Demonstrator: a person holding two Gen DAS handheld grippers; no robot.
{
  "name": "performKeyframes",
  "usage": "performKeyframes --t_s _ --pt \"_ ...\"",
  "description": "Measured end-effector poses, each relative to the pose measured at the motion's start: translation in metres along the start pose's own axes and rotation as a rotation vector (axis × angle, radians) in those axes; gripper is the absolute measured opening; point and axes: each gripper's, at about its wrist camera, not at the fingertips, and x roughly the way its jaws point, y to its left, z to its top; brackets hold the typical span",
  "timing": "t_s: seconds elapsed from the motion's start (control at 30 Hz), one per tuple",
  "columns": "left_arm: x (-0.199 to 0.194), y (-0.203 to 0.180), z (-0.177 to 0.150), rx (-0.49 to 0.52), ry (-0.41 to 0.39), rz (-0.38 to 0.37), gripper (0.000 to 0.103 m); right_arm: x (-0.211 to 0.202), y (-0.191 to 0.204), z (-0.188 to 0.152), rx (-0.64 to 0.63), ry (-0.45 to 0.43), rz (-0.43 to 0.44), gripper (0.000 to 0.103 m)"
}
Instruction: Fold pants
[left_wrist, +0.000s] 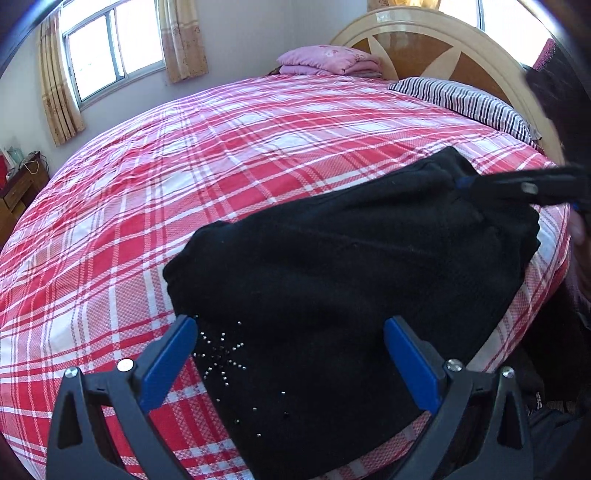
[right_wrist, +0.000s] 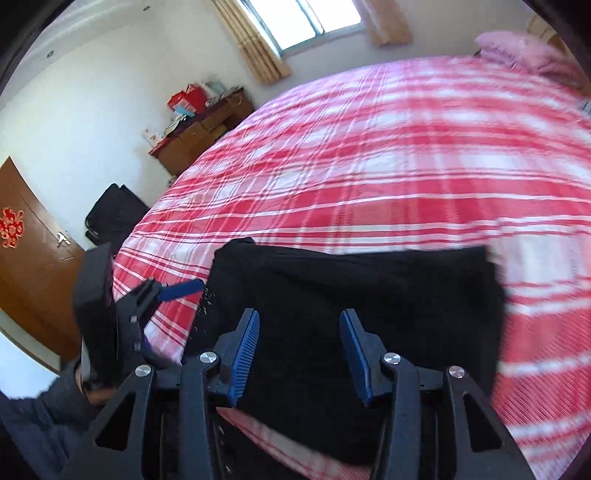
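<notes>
Pants (left_wrist: 351, 280) are sitting on the bed (left_wrist: 184, 184), black ones, folded into a chunky bundle near the bed's near edge, on top of the red and white plaid bedspread (right_wrist: 369, 166). There's a little starburst of shiny studs (left_wrist: 221, 354) on the fabric, right by the left tongs.

Left tongs (left_wrist: 290, 363) are spread wide, blue pads on either side of the studded end of the pants, hanging over it. Can't really tell whether the pads touch the cloth or just hover. In the right wrist view the same tongs (right_wrist: 184, 288) show up off to the left, one blue finger poking toward the left edge of the bundle.

Right tongs (right_wrist: 299, 345) are open too, a moderate gap, with the black fabric filling the space between and beyond the pads, nothing pinched. That view is pretty smeared on the right side, so the far edge of the pants is fuzzy. From the left wrist view the right tongs (left_wrist: 476, 184) come in from the right at the far end of the bundle, and the tip looks to be right at the cloth.

Around the room: a striped pillow (left_wrist: 469, 103) and a folded pink blanket (left_wrist: 328, 61) up by the wooden headboard (left_wrist: 443, 48), curtained window (left_wrist: 110, 44), a wooden dresser (right_wrist: 199, 133) against the wall and a brown door (right_wrist: 33, 240).
</notes>
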Motion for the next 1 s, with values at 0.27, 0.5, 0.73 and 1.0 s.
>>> performKeyframes --t_s 0.27,0.5,0.73,1.0 --pt "0.007 -0.002 -0.003 0.0 0.027 -0.017 0.103 0.037 -0.02 0.008 0.107 0.093 -0.096 0.05" --pt "0.0 -0.001 0.0 0.003 0.003 0.009 0.103 0.013 -0.005 -0.005 -0.012 0.033 -0.205 0.05" --pt "0.002 -0.01 0.0 0.044 0.008 -0.002 0.103 -0.009 -0.015 -0.018 -0.046 0.036 -0.308 0.058" --pt "-0.005 0.021 0.002 -0.053 -0.02 0.012 0.103 -0.049 -0.026 -0.015 -0.013 -0.071 -0.313 0.058"
